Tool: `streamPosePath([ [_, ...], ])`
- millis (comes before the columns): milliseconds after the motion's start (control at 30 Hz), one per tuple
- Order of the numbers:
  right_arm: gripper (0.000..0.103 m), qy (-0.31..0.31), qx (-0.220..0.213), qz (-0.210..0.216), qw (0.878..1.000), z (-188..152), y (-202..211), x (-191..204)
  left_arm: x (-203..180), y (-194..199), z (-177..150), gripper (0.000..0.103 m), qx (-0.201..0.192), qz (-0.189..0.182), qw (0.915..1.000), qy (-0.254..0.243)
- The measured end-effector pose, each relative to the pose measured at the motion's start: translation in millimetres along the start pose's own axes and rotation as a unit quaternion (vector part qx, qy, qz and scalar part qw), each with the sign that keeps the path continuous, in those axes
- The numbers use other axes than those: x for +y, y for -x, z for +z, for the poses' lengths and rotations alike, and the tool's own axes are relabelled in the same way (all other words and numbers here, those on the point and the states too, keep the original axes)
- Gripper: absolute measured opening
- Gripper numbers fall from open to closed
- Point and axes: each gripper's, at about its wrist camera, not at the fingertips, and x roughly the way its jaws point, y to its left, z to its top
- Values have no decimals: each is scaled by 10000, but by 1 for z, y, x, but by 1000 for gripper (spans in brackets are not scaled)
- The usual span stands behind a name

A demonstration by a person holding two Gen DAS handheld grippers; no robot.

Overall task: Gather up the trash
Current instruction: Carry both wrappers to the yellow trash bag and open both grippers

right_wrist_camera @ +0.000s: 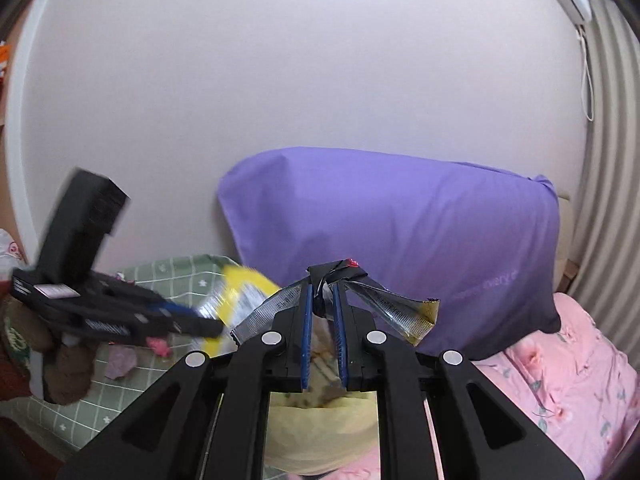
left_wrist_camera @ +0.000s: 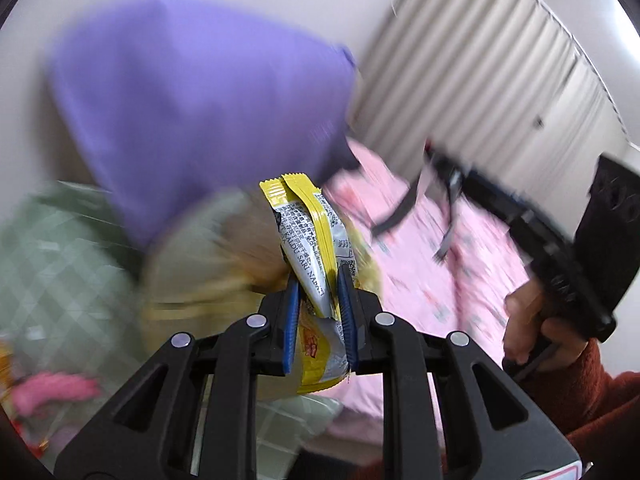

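In the left wrist view my left gripper (left_wrist_camera: 319, 280) is shut on a yellow and silver snack wrapper (left_wrist_camera: 308, 232) that sticks up between the blue pads. The right wrist view shows that gripper (right_wrist_camera: 200, 322) blurred at the left, still with the yellow wrapper (right_wrist_camera: 240, 292). My right gripper (right_wrist_camera: 322, 288) is shut on a crumpled silver and black wrapper (right_wrist_camera: 396, 304) with a gold end hanging to the right. From the left wrist view, the right gripper (left_wrist_camera: 436, 168) is a blur at the right, with dark strips (left_wrist_camera: 396, 216) dangling from it.
A purple pillow (right_wrist_camera: 400, 232) leans on the white wall. Pink floral bedding (right_wrist_camera: 560, 380) lies to the right, a green checked sheet (right_wrist_camera: 80, 408) to the left with small pink scraps (right_wrist_camera: 158, 346). A pale yellow cushion (right_wrist_camera: 320, 432) lies below the grippers. Ribbed curtains (right_wrist_camera: 608, 160) hang at the far right.
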Motion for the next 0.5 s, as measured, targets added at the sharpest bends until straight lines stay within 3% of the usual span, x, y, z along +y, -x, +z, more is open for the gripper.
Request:
streamPosePath([
  [67,12,-68,71,-12,10000,-5,-6,-12,4,-39,4,18,526,52,9986,-64],
  [100,12,-86,106,12,9999,-7,-10,-16,10,-51,6,18,677,283,9972,-135],
  [200,12,-107,247,255,9993,-12,-35,-21,35,-73,13,17,874,1468,9850,-224],
  [267,12,-108,342,461,9983,-13,-54,-17,54,-71,15,17,840,1833,9794,-75],
  [333,12,-102,498,748,9959,-20,-75,-11,68,-64,17,17,757,2010,9766,93],
  [500,12,-8,1043,1207,9872,-48,-121,4,79,-56,3,17,760,1980,9771,141],
])
